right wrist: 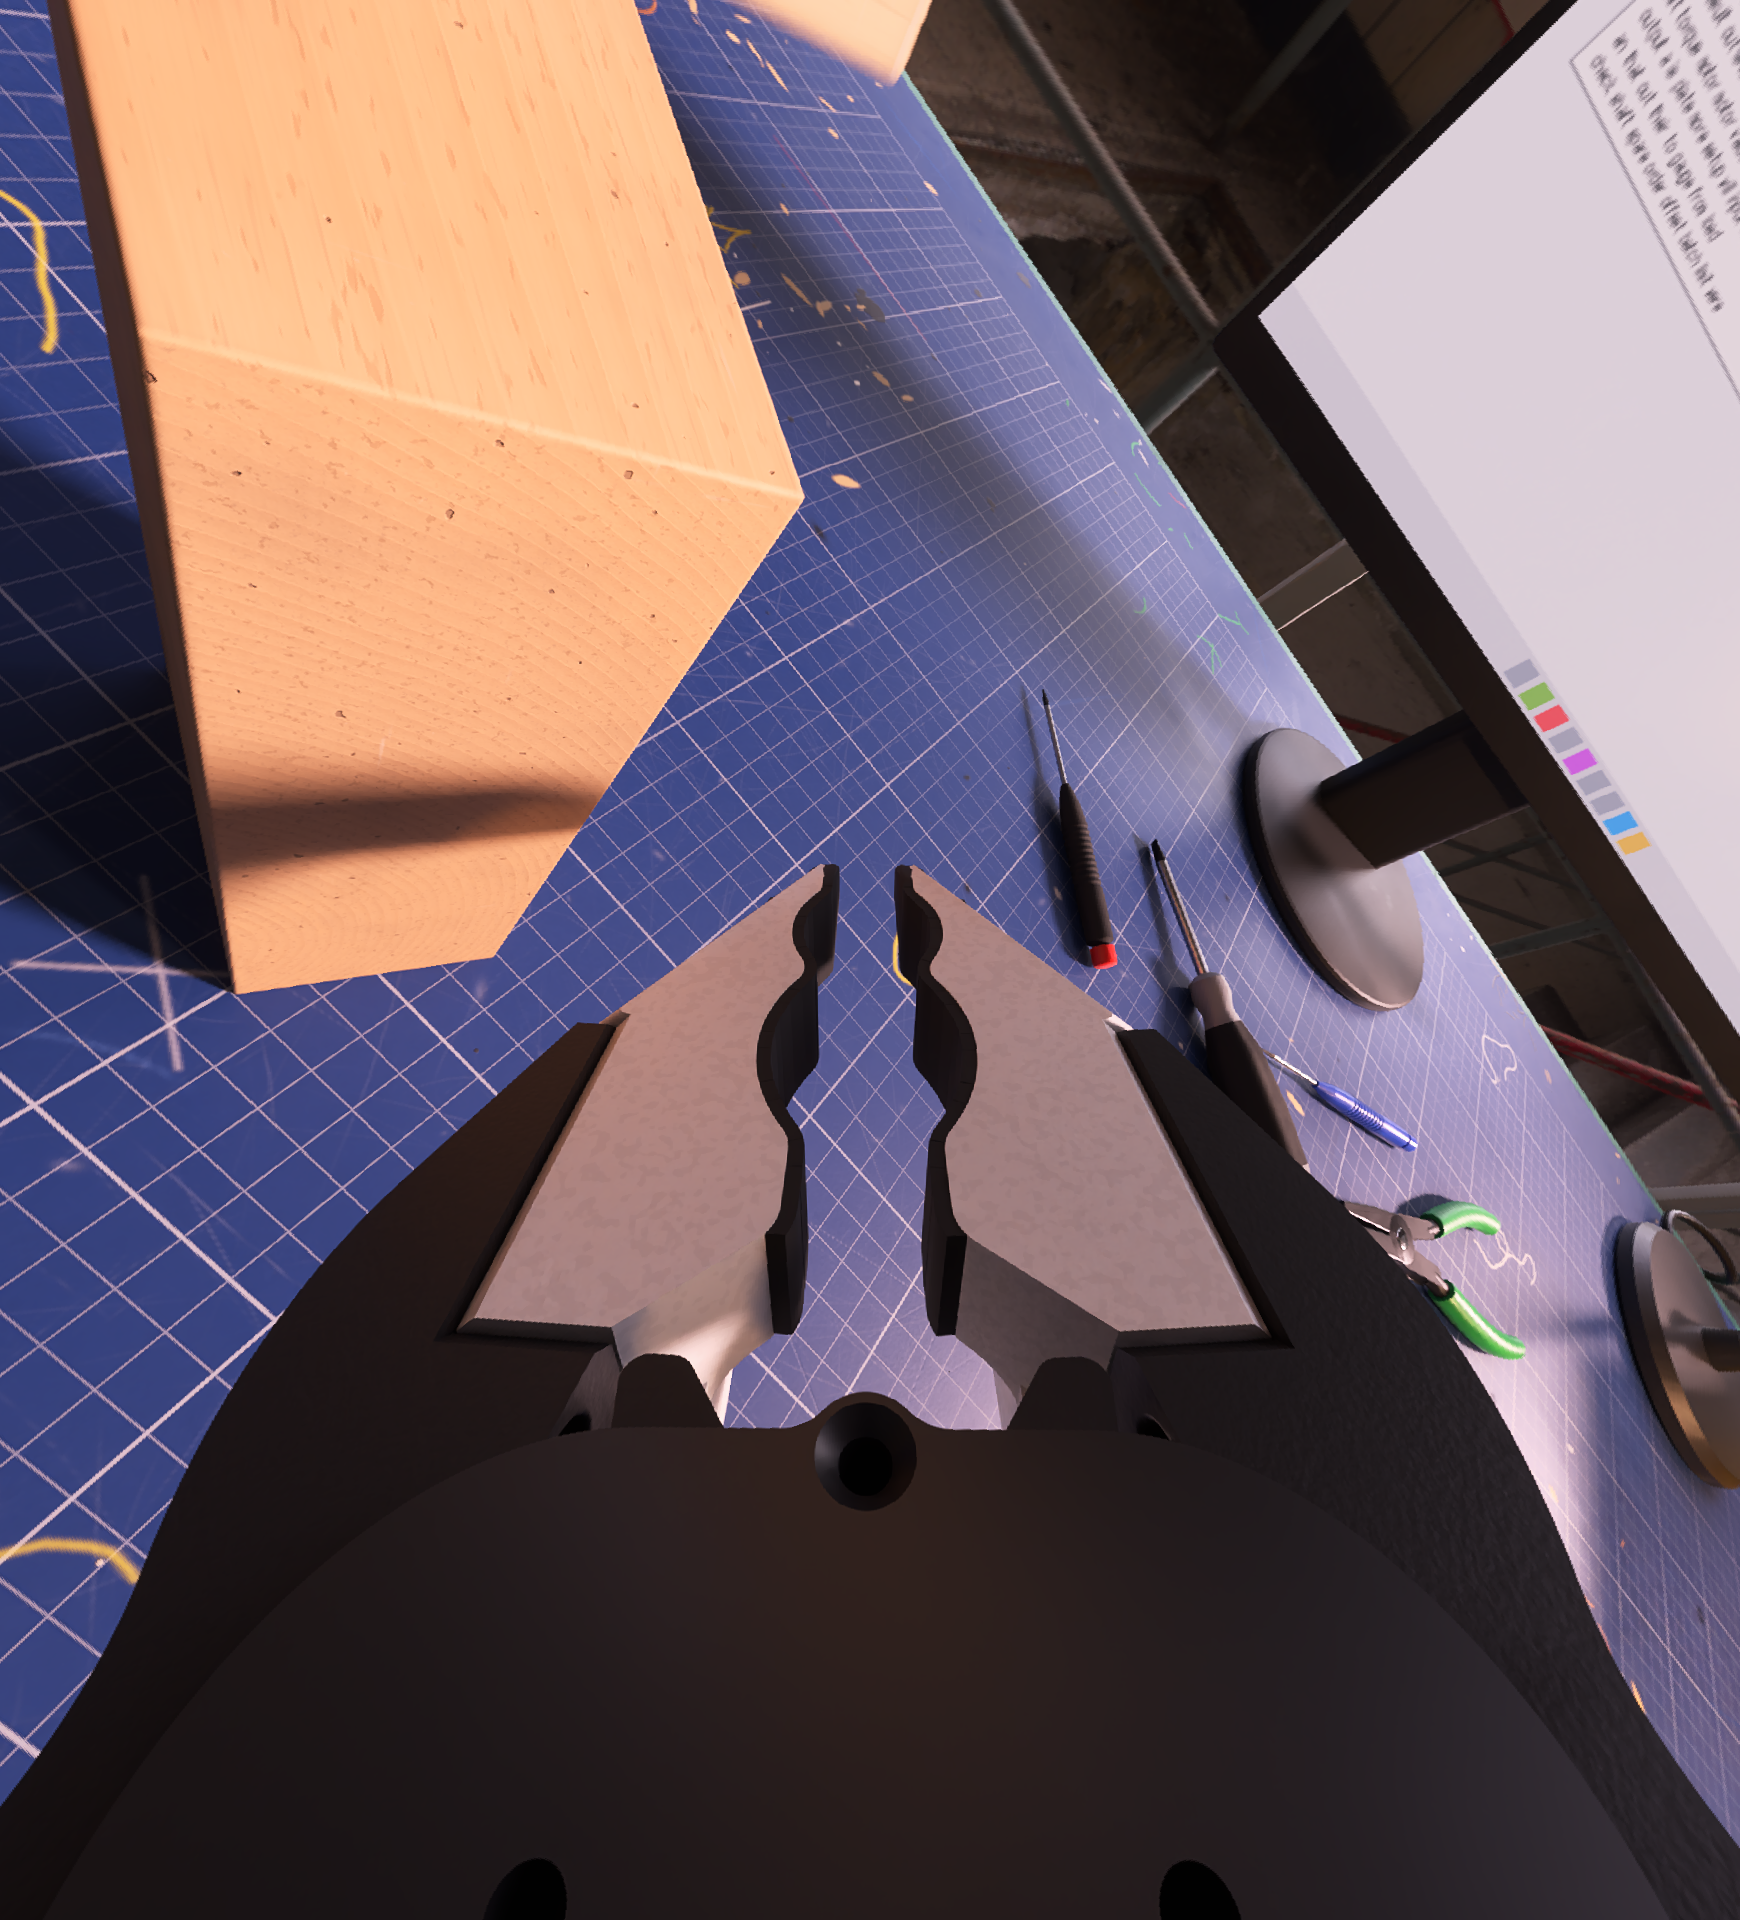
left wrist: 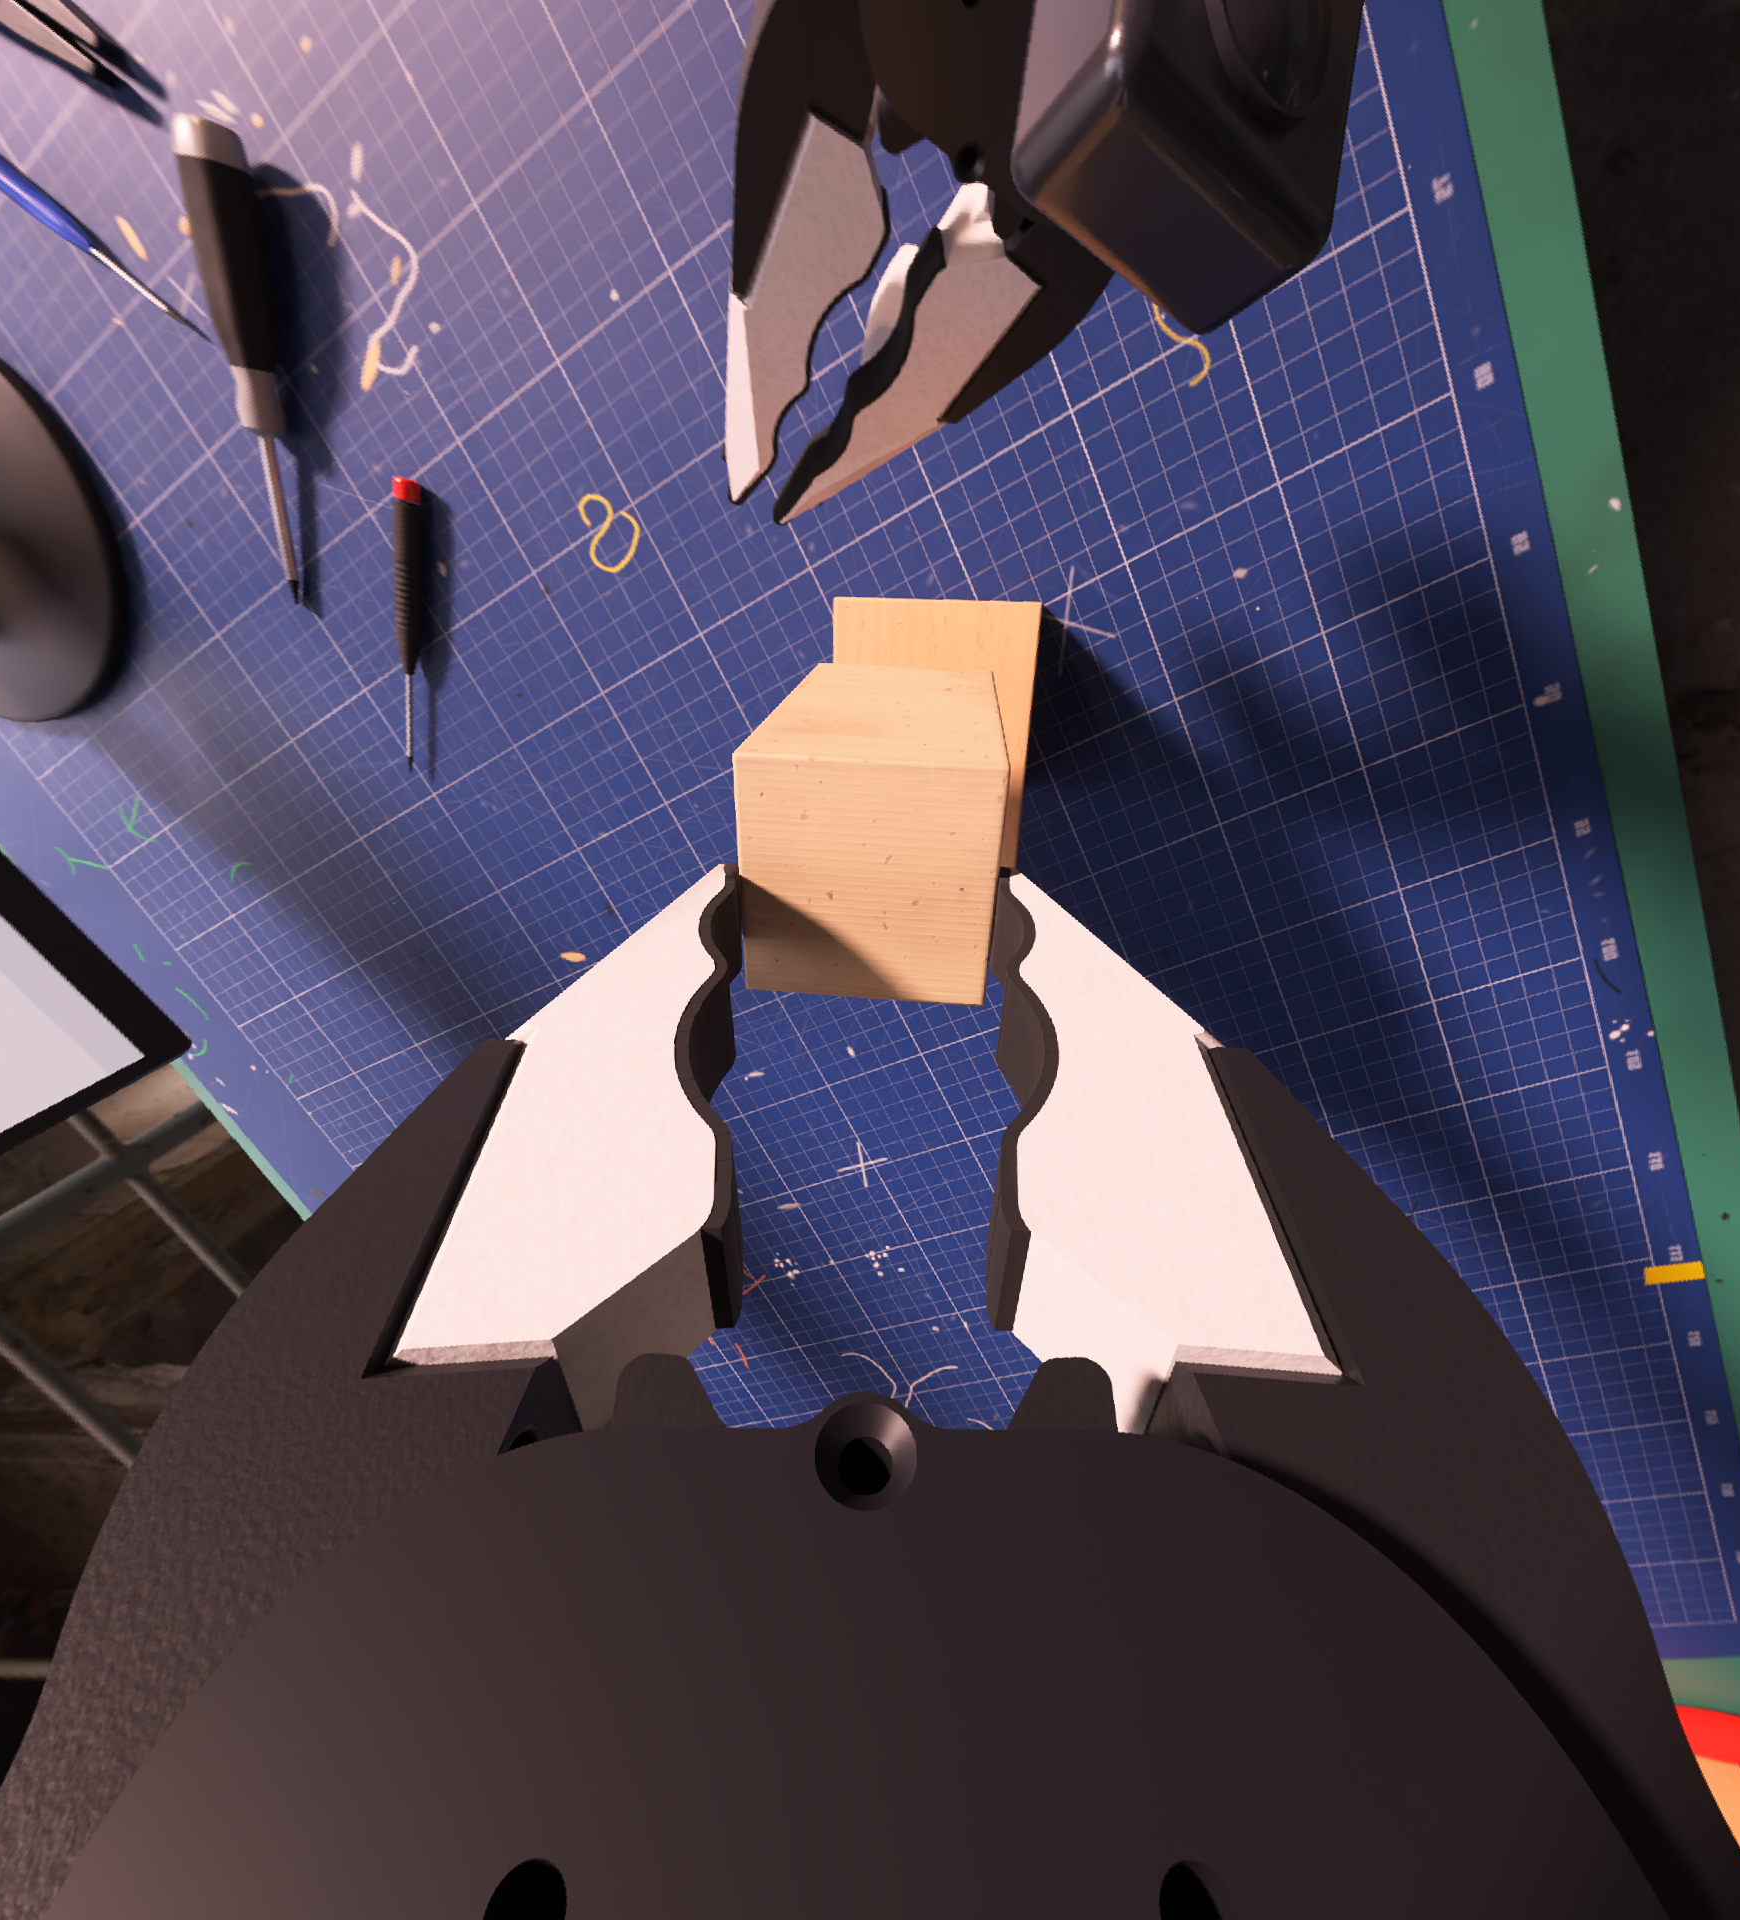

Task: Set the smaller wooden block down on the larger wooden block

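Note:
In the left wrist view my left gripper (left wrist: 871, 883) is shut on the smaller wooden block (left wrist: 871, 810), a pale cube gripped by its sides at my fingertips and held above the blue cutting mat (left wrist: 1261, 831). The larger wooden block (left wrist: 933, 634) stands on the mat right behind it, mostly hidden. My right gripper (left wrist: 764, 499) hangs beyond it, shut and empty. In the right wrist view the larger block (right wrist: 409, 416) stands tall at upper left, and my right gripper (right wrist: 866, 878) is to its right, clear of it. A corner of the smaller block (right wrist: 845, 31) shows at the top edge.
Two screwdrivers (left wrist: 242, 312) (left wrist: 407, 582), a monitor (right wrist: 1572, 468) on a round base (right wrist: 1333, 873), green-handled pliers (right wrist: 1448, 1278) and a second round base (right wrist: 1676, 1351) lie along one side of the mat. The mat's green border (left wrist: 1572, 520) is on the other side.

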Controlling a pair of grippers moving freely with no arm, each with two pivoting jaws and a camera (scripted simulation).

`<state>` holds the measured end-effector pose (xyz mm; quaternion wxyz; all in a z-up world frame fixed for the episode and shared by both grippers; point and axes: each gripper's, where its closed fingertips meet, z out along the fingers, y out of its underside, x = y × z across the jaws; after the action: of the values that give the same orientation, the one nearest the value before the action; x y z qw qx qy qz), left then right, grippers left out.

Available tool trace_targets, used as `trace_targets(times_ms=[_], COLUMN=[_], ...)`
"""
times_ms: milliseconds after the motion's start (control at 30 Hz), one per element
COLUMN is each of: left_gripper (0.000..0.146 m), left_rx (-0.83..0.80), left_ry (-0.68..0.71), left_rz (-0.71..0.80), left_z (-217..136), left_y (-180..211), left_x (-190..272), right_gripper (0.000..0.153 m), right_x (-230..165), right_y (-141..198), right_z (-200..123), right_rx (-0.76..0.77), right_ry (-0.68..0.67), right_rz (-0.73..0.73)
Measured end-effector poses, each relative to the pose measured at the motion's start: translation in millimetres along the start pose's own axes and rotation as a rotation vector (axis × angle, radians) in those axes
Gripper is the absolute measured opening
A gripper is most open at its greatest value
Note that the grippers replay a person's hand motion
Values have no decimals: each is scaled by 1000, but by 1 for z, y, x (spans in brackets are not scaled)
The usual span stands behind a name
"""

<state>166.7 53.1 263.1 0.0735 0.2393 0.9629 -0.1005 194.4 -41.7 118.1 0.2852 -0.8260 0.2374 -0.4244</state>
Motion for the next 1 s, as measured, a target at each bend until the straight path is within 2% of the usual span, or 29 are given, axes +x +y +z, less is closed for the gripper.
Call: trace_targets(times_ms=[200, 500, 567, 633, 800, 900, 1000], left_gripper=[48, 49, 55, 62, 64, 65, 66], left_rx=[-54, -90, -95, -76, 16, 108, 180], left_ry=[32, -22, -51, -70, -135, -198, -256], left_rz=[-20, 13, 25, 13, -21, -69, -139], left_z=[23, 24, 25, 21, -5, -24, -29], left_y=[0, 4, 5, 4, 5, 16, 41], left_x=[6, 2, 0, -3, -10, -15, -17], right_gripper=[10, 10, 10, 10, 11, 11, 11], right_x=[0, 0, 0, 0, 0, 0, 0], right_y=[0, 0, 0, 0, 0, 0, 0], right_z=[0, 0, 0, 0, 0, 0, 0], right_rx=[-2, -2, -2, -2, -2, -1, -2], right_ry=[-1, -2, -2, -1, -1, -1, -2], right_rz=[-3, -2, -1, -2, -3, 0, 1])
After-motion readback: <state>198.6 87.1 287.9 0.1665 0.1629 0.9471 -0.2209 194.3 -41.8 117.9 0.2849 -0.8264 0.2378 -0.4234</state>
